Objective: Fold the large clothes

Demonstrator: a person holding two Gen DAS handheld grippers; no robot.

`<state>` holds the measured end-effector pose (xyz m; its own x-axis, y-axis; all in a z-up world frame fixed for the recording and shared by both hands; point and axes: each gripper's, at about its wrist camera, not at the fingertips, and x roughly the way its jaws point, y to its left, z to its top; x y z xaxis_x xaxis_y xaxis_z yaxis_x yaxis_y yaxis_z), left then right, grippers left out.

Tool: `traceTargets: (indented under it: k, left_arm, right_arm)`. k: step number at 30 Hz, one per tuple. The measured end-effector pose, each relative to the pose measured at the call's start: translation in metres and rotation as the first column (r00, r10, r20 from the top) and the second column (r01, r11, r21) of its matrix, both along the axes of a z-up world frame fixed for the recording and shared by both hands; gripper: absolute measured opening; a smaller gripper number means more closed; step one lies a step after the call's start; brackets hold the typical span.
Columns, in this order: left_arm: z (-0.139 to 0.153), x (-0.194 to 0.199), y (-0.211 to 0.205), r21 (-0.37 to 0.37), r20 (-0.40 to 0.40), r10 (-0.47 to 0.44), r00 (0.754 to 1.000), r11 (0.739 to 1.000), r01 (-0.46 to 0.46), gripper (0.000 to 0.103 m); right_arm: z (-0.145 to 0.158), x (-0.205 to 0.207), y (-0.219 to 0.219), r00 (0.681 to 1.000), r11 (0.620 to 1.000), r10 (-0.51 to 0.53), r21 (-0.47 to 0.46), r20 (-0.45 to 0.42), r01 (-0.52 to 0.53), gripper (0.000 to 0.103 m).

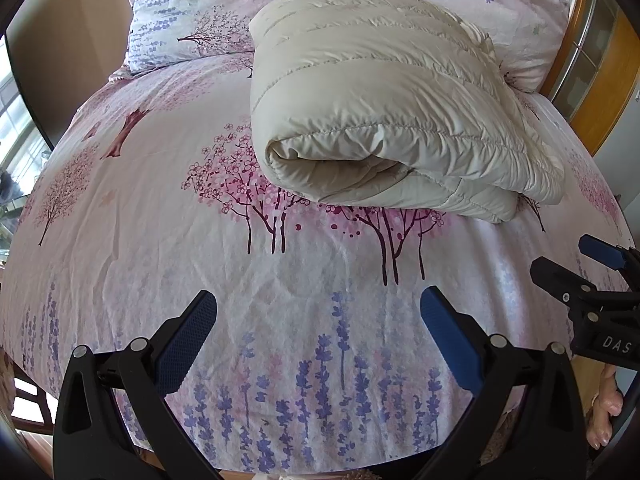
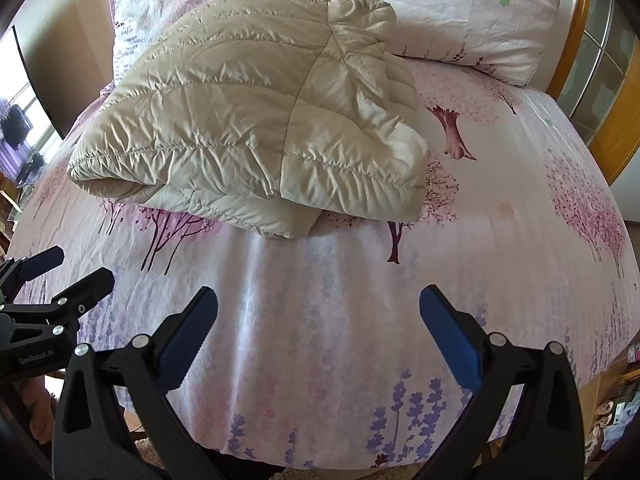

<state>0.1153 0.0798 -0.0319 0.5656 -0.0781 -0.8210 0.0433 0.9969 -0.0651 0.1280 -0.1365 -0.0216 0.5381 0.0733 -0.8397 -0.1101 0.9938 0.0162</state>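
A cream quilted puffer jacket (image 1: 380, 92) lies folded into a thick bundle on the bed, its rolled edge facing me; it also shows in the right wrist view (image 2: 248, 108). My left gripper (image 1: 318, 316) is open and empty, well short of the jacket, above the sheet near the foot of the bed. My right gripper (image 2: 318, 316) is open and empty, also short of the jacket. The right gripper shows at the right edge of the left wrist view (image 1: 576, 260), and the left gripper at the left edge of the right wrist view (image 2: 72, 268).
The bed sheet (image 1: 160, 240) is pink and white with tree and lavender prints. Pillows (image 1: 180, 8) lie at the head, also in the right wrist view (image 2: 460, 8). A wooden frame with glass panes (image 2: 600, 92) stands right. A dark screen (image 2: 36, 80) and window are left.
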Motion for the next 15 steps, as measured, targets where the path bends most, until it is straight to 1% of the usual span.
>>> traceTargets:
  k: [15]
  left_arm:
    - [-0.0003,0.0003,-0.0003,0.005,0.0,0.003,1.0,1.0,-0.003,0.102]
  right_arm:
    - [-0.0014,0.0003,0.0016,1.0,1.0,-0.003,-0.001,-0.003,0.003,0.101]
